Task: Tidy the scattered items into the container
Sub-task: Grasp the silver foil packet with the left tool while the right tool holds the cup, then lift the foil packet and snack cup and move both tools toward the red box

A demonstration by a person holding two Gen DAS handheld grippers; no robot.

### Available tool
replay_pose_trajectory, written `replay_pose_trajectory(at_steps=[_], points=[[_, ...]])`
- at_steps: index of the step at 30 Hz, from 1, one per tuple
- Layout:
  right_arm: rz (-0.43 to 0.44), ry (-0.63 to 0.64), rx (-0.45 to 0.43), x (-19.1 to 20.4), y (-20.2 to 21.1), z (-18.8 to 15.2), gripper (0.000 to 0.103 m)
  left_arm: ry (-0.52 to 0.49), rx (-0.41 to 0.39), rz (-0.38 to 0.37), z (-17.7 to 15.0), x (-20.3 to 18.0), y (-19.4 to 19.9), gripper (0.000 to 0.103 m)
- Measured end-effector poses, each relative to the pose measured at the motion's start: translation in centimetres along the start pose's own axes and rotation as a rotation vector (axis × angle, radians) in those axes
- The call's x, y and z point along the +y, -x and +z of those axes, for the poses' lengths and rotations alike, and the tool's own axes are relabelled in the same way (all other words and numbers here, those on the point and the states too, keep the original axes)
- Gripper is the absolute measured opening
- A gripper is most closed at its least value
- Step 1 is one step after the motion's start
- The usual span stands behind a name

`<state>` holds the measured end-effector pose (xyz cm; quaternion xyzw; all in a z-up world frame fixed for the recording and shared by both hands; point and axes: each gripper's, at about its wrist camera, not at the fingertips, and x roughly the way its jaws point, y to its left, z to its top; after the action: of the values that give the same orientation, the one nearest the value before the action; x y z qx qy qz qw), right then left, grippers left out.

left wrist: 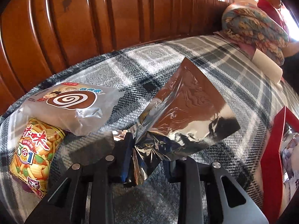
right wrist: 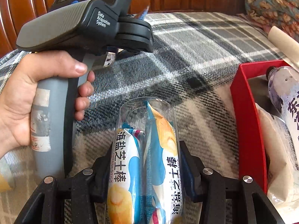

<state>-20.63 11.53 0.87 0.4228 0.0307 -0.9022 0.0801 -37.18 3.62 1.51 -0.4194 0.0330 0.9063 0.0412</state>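
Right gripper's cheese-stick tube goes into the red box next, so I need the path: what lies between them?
Only bare plaid blanket lies between the tube and the red box, in the right wrist view.

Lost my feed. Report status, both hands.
Left gripper shut on foil packet. Right gripper shut on clear tube of cheese sticks. Red box on its right, path clear.

Your left wrist camera is looking steeply down along its tool (left wrist: 149, 110), sitting close over the plaid blanket (left wrist: 186, 56) and facing the wooden headboard (left wrist: 112, 9). Your right wrist camera is tilting down likewise, just as close. Both are sharing the blanket, the headboard, the red box (right wrist: 248, 112) and the floral bundle (left wrist: 254, 24).
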Motion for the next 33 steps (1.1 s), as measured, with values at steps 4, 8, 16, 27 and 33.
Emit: replay_pose_trajectory(at_steps=[4, 8, 16, 27, 33], points=[[-0.001, 0.001, -0.001, 0.0, 0.1, 0.0, 0.051, -0.031, -0.003, 0.023, -0.2, -0.1, 0.5, 0.023], [0.004, -0.003, -0.003, 0.0, 0.1, -0.1, 0.051, -0.046, -0.017, 0.012, -0.4, -0.1, 1.0, 0.021], [0.006, -0.005, -0.003, -0.1, 0.1, -0.1, 0.051, -0.022, -0.09, -0.055, -0.9, 1.2, 3.0, 0.02], [-0.02, 0.021, 0.001, 0.4, 0.3, -0.1, 0.051, -0.075, -0.078, -0.026, -2.8, 1.9, 5.6, 0.02], [-0.043, 0.05, 0.016, 0.8, 0.9, -0.3, 0.049, -0.061, -0.134, 0.02, -4.1, 4.0, 9.0, 0.02]])
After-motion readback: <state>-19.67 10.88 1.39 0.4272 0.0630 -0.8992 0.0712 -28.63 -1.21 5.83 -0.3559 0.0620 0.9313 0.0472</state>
